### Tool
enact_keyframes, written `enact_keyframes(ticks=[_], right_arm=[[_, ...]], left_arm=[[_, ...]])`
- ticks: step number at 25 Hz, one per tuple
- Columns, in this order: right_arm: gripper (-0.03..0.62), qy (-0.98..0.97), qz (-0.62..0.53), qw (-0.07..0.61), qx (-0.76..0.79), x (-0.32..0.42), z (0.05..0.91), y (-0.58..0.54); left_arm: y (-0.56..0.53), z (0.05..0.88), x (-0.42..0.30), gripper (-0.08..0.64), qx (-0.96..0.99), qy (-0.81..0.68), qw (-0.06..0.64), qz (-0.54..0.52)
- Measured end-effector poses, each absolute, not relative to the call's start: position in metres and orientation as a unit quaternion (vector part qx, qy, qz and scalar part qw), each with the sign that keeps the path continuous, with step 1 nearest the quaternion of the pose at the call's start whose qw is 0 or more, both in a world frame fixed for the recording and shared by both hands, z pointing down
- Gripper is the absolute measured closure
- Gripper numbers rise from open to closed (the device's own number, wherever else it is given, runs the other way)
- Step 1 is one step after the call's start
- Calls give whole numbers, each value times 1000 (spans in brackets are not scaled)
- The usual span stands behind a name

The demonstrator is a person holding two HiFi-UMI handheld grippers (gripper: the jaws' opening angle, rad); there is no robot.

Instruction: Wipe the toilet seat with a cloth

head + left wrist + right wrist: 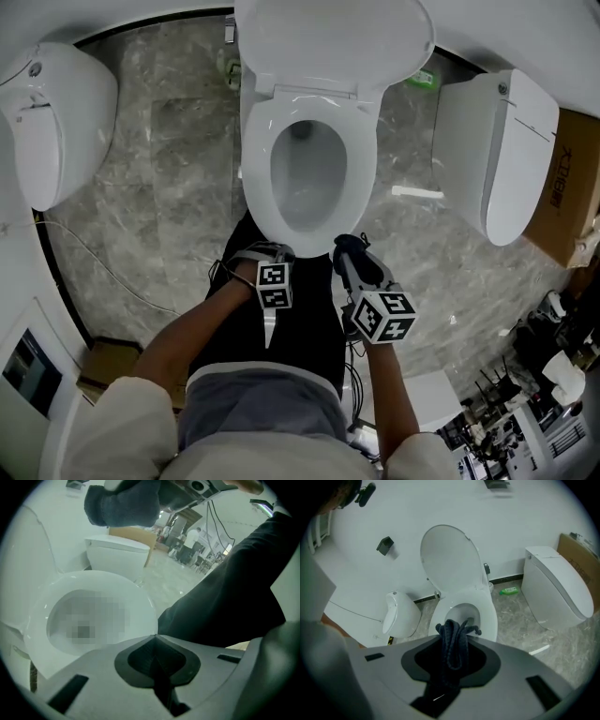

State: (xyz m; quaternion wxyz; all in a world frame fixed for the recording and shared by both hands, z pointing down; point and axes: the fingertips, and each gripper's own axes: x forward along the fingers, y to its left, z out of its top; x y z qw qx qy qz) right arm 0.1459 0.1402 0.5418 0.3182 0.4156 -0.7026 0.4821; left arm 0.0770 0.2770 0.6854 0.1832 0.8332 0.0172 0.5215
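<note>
The approach was judged in hand: dark cloth [452, 645] pinched in the right gripper [454, 633], left gripper [154, 638] shut empty, contact with the toilet seat [488, 616] just beyond the fingertips required next.

The toilet seat [256, 173] looks glossy and smooth, the cloth [452, 644] ribbed, the floor [159, 187] marbled stone.

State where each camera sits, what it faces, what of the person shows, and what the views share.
Head view: on the head, steeply down at the toilet seat; forearms, lap, left gripper, right gripper.
Left gripper view: on the shut left gripper, toward the seat; dark trouser leg.
Right gripper view: on the right gripper, toward the seat past its clamped cloth; pale clothing.
Shared: seat and cloth.
</note>
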Motion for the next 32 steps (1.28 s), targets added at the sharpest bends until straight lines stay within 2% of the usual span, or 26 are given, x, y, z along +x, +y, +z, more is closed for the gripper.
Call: enact_keyframes(ticks=[9, 13, 19, 25, 32], right_arm=[[505, -725, 445, 302, 430, 141, 587, 83], [505, -737, 426, 294, 436, 130, 608, 48], [505, -747, 399, 290, 445, 110, 644, 3], [505, -753, 378, 293, 453, 88, 684, -36], [506, -748, 348, 302, 477, 75, 722, -74]], left_arm=[[293, 743, 74, 551, 803, -9, 233, 548], [312, 766, 61, 551, 789, -17, 230, 569], [304, 792, 33, 551, 758, -99, 297, 572], [300, 788, 9, 551, 750, -116, 331, 561], [272, 753, -35, 551, 723, -256, 406, 497]])
